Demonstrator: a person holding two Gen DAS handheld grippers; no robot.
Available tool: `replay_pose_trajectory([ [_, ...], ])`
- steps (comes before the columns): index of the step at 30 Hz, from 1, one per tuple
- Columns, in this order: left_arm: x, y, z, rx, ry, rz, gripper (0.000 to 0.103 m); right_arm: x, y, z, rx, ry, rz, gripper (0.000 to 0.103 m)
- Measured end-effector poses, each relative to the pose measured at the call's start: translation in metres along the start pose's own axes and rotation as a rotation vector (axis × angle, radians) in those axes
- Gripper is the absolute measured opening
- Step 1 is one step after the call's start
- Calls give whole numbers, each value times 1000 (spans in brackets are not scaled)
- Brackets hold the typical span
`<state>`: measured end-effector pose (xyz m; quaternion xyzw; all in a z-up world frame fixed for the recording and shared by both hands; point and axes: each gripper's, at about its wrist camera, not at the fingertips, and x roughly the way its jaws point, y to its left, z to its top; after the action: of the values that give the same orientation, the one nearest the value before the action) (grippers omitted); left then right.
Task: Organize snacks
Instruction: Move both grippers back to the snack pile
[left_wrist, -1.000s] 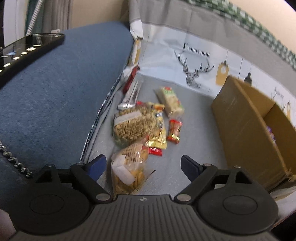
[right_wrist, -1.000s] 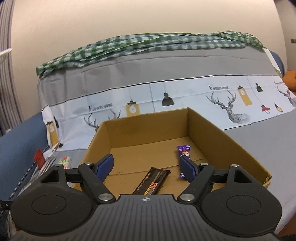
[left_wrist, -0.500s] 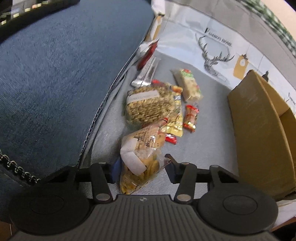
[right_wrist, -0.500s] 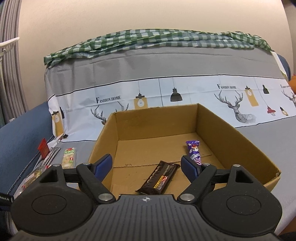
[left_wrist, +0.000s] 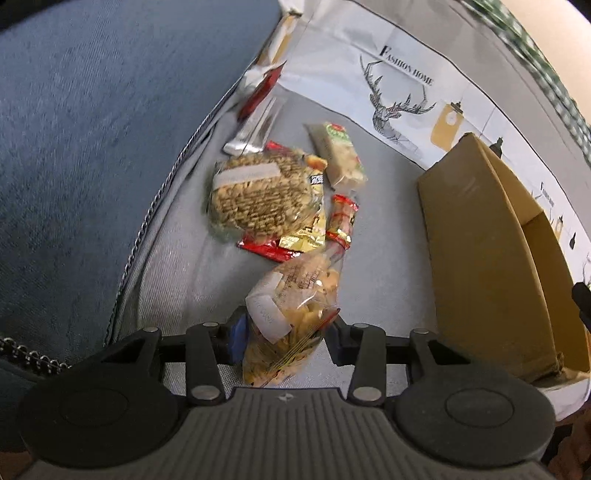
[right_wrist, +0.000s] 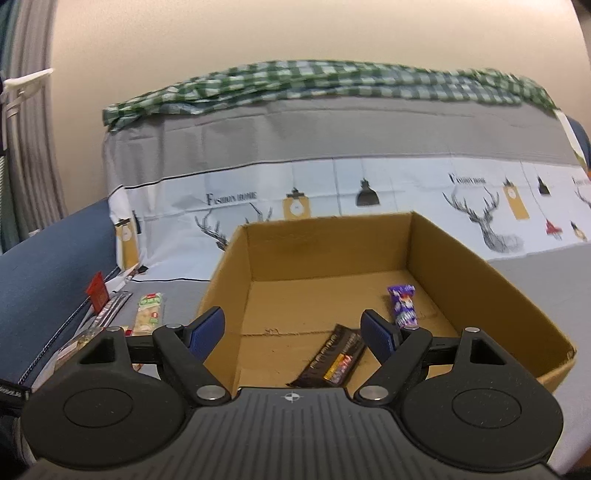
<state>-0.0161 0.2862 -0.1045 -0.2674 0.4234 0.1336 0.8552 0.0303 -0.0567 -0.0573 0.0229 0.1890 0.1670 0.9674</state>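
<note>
Left wrist view: my left gripper (left_wrist: 282, 330) closing on clear crinkly plastic bag of yellow crackers (left_wrist: 291, 314), pads pressing its near end; bag lies on grey sofa cover (left_wrist: 384, 266), beside snack pile. Judge it light, soft, slippery, contents brittle; hold gentle, mid-body. Right gripper (right_wrist: 293, 332) spread wide, empty, over brown cardboard box (right_wrist: 480, 280).

left gripper (left_wrist: 284, 332) closing; right gripper (right_wrist: 293, 332) agape
</note>
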Motion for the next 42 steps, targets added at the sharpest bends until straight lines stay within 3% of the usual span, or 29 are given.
replay_pose_trajectory([
  [2,3,2,1,-7,10,-6,48,-2,6,-1,-35,-9,34,57],
  [6,6,0,0,9,25,2,54,-8,23,-1,-110,-26,133,42],
  [12,11,-2,0,24,30,-11,55,-20,54,9,-212,-41,257,43],
  [16,9,-2,0,27,4,-32,48,-8,72,24,-153,22,321,54],
  [22,1,0,0,7,-36,-32,45,44,109,33,-48,161,338,54],
  [29,-1,9,1,-25,-48,-37,45,138,156,3,-67,392,254,52],
  [39,-2,17,3,-44,-46,-68,45,195,176,-31,-113,554,184,55],
  [40,-1,18,3,-52,-43,-72,45,194,178,-31,-130,548,183,51],
  [42,0,19,4,-56,-39,-79,45,190,179,-32,-167,535,196,21],
])
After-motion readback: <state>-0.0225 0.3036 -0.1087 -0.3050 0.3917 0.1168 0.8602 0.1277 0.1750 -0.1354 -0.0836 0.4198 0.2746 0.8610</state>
